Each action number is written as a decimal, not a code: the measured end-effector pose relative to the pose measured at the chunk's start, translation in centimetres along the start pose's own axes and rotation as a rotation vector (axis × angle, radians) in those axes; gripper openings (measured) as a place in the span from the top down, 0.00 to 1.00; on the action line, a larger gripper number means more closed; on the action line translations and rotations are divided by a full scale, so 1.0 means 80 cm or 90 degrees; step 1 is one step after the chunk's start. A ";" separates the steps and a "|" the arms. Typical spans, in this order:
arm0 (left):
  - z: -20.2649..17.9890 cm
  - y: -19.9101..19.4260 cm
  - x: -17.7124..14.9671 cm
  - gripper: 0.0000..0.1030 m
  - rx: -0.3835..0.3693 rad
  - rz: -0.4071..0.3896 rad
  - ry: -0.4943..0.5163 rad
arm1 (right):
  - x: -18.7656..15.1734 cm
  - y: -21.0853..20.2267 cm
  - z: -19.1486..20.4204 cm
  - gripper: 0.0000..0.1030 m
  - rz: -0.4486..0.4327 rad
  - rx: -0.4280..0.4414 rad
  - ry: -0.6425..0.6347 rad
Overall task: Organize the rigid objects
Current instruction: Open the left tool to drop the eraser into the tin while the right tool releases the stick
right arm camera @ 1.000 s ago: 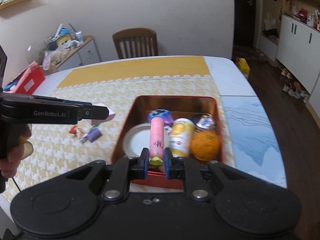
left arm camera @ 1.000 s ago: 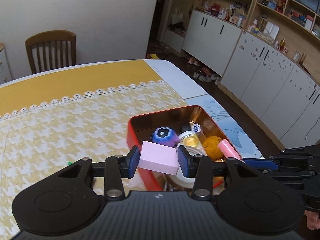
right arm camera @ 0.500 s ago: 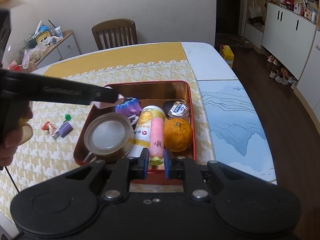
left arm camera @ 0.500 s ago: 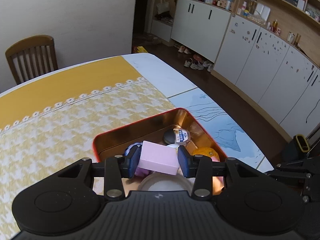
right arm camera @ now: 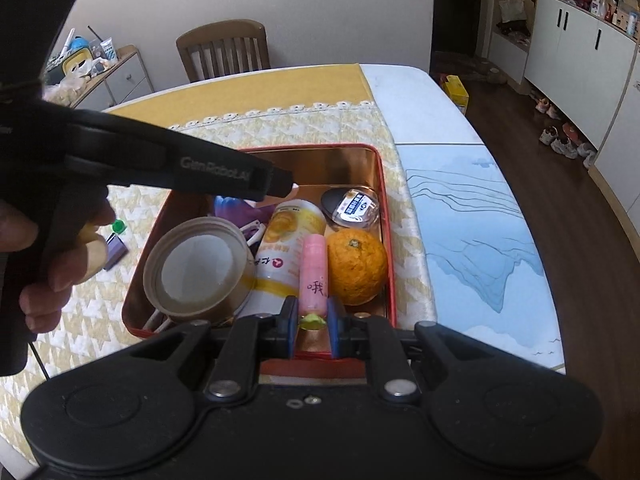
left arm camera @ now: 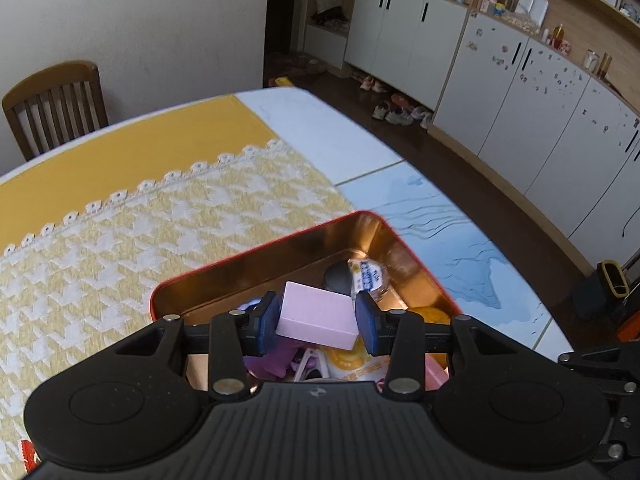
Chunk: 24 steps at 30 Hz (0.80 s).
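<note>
L gripper (left arm camera: 316, 322) clamps pink block (left arm camera: 318, 316), part-open, over tin (left arm camera: 256, 258) far half. R gripper (right arm camera: 313, 326) pinched tight on pink tube (right arm camera: 315, 270), over tin near edge. Advice: lower block into free far corner, avoid can (right arm camera: 286, 248); release low. Tube beside orange (right arm camera: 356, 266).

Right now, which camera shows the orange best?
The right wrist view: the orange lies fully visible in the red tin, beside the pink tube. In the left wrist view only a sliver peeks from behind the tongs.
</note>
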State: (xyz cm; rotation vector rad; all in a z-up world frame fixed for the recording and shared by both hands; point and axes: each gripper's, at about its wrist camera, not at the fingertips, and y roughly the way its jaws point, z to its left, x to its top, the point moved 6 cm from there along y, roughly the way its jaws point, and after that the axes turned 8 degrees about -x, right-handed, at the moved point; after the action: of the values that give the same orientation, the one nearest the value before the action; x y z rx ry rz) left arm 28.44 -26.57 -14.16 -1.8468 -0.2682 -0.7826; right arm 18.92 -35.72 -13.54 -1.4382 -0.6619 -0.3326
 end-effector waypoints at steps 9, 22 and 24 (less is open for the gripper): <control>0.009 0.004 -0.003 0.60 -0.003 0.003 -0.026 | -0.003 0.010 0.002 0.86 0.013 0.015 0.013; -0.002 -0.016 -0.008 0.52 -0.002 -0.008 -0.010 | -0.006 0.007 0.004 0.77 0.014 0.019 0.023; -0.004 -0.024 -0.008 0.49 -0.007 -0.018 -0.007 | -0.007 0.004 0.005 0.77 0.010 0.018 0.020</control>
State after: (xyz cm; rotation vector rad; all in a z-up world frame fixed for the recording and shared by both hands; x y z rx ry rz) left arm 26.84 -25.95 -13.04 -1.8614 -0.2992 -0.7944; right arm 18.61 -35.40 -14.13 -1.4084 -0.6279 -0.3316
